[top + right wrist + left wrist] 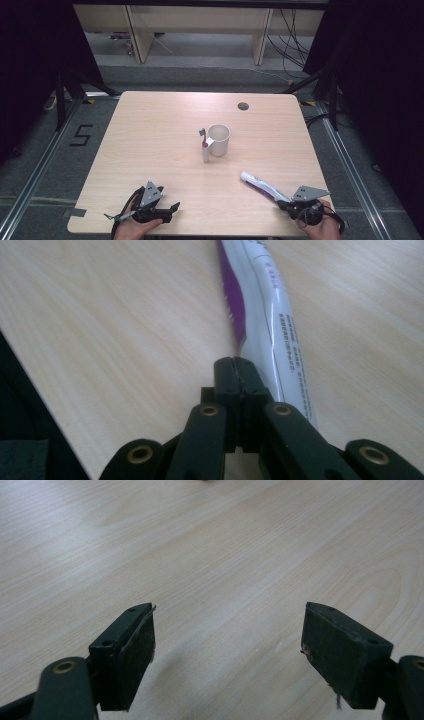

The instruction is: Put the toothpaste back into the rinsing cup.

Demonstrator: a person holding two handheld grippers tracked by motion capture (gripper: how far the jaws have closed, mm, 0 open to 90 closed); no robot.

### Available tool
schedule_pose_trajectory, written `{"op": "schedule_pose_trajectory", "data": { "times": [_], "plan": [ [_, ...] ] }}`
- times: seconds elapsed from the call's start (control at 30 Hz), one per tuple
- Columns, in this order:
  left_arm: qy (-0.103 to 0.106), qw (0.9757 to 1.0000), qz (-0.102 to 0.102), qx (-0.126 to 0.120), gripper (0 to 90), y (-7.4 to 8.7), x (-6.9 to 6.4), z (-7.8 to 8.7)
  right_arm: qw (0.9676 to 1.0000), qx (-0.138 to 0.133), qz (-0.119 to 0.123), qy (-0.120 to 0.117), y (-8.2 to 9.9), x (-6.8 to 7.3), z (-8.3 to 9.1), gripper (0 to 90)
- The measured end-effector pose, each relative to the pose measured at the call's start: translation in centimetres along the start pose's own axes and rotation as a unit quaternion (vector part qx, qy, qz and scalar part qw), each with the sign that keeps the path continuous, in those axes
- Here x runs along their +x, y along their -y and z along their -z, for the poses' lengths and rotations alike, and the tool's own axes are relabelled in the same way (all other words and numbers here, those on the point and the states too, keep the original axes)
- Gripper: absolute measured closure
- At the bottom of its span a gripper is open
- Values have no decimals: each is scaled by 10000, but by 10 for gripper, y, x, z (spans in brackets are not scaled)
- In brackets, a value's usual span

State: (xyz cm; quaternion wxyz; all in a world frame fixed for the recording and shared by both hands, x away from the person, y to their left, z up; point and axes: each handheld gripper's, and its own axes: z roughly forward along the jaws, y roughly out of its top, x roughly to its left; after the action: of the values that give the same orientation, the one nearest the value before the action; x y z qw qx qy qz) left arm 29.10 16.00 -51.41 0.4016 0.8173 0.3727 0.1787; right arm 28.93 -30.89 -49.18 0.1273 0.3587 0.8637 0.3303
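Two grippers wait near: the left gripper (172, 206) gapes empty, the right gripper (284, 202) pinches the toothpaste tube (262, 187) at near right. Carry it level toward the cup (219, 139), gently.

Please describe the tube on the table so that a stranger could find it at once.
Look at the near right corner of the wooden table. The tube lies there slantwise before the right tongs. It is white with a purple stripe, unlike the plain white cup mid-table.

The tube (270, 315) runs off the top edge in the right gripper view, cap unseen — its tail end is hidden behind the right claw (239, 371); its print is too small to read.
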Motion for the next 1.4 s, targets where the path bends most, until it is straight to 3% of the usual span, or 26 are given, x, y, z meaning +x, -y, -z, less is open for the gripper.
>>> {"op": "schedule_pose_trajectory", "data": {
  "times": [0.03,0.13,0.5,0.53,0.63,0.73,0.77,0.87,0.9,1.0,1.4],
  "plan": [
    [1,10000,3,-1,212,0,0,0,9999,-3,-161,21,0,0,-1,900],
    [-10,10000,38,-29,212,0,-1,0,9999,67,20,104,-3,-10,-3,900],
    [2,10000,27,-28,211,0,0,0,9984,231,-140,498,-20,-44,-19,900],
    [4,10000,34,-32,212,0,0,0,9980,209,-236,542,-24,-48,-23,900],
    [6,10000,35,-29,212,0,0,0,9975,281,-194,622,-31,-58,-27,900],
    [-5,10000,37,-25,212,0,0,-1,9966,234,-327,725,-35,-60,-32,900],
    [8,10000,32,-26,212,0,0,0,9954,356,-157,879,-41,-69,-36,900],
    [-3,10000,54,-58,211,0,0,0,9948,349,-151,946,-46,-74,-41,900],
    [-2,10000,33,-67,211,-1,1,1,9939,343,-247,1020,-51,-79,-46,900],
    [-22,10000,61,-62,211,0,2,1,9924,455,-178,1129,-58,-88,-54,900],
    [19,10000,21,-13,212,0,-1,0,9896,435,-152,1360,-86,-101,-74,900]
  ]
}}
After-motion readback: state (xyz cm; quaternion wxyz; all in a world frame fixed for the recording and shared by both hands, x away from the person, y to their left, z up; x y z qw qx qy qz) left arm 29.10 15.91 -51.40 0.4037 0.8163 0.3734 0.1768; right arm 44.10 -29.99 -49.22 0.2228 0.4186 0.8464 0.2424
